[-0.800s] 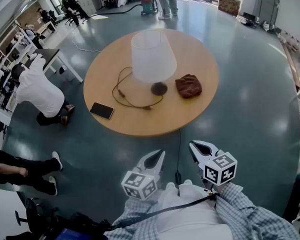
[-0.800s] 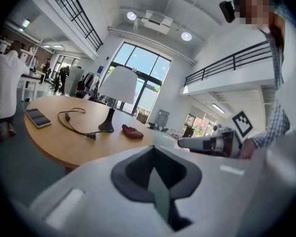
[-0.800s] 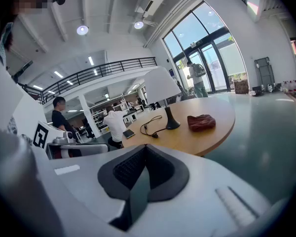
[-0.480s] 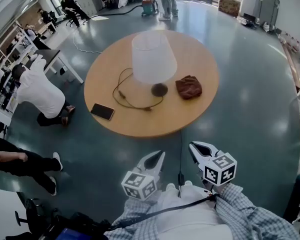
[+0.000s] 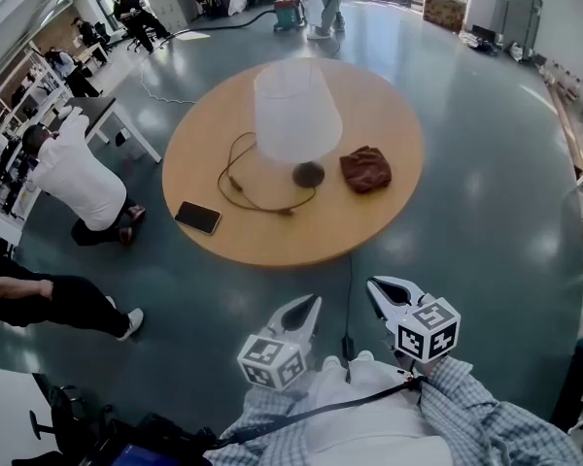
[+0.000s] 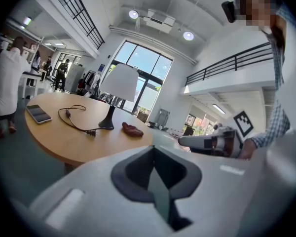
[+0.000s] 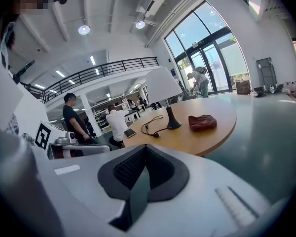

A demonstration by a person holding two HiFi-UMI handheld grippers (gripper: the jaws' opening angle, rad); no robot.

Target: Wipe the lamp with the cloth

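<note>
A table lamp with a white shade [image 5: 296,110] and a dark base [image 5: 309,173] stands on the round wooden table [image 5: 369,231]; it also shows in the left gripper view as the lamp [image 6: 119,83] and in the right gripper view as the lamp [image 7: 163,85]. A crumpled dark red cloth [image 5: 366,168] lies on the table just right of the base, also seen as the cloth [image 6: 132,130] and the cloth [image 7: 202,122]. My left gripper [image 5: 306,306] and right gripper [image 5: 381,286] hang over the floor well short of the table, both shut and empty.
A black cable [image 5: 243,178] loops left of the lamp base and a phone [image 5: 198,216] lies near the table's left edge. A person in white [image 5: 73,178] bends at the left. Another person's legs [image 5: 58,304] cross the floor at lower left.
The person's legs at lower left have stepped to the right. Both grippers stay where they were.
</note>
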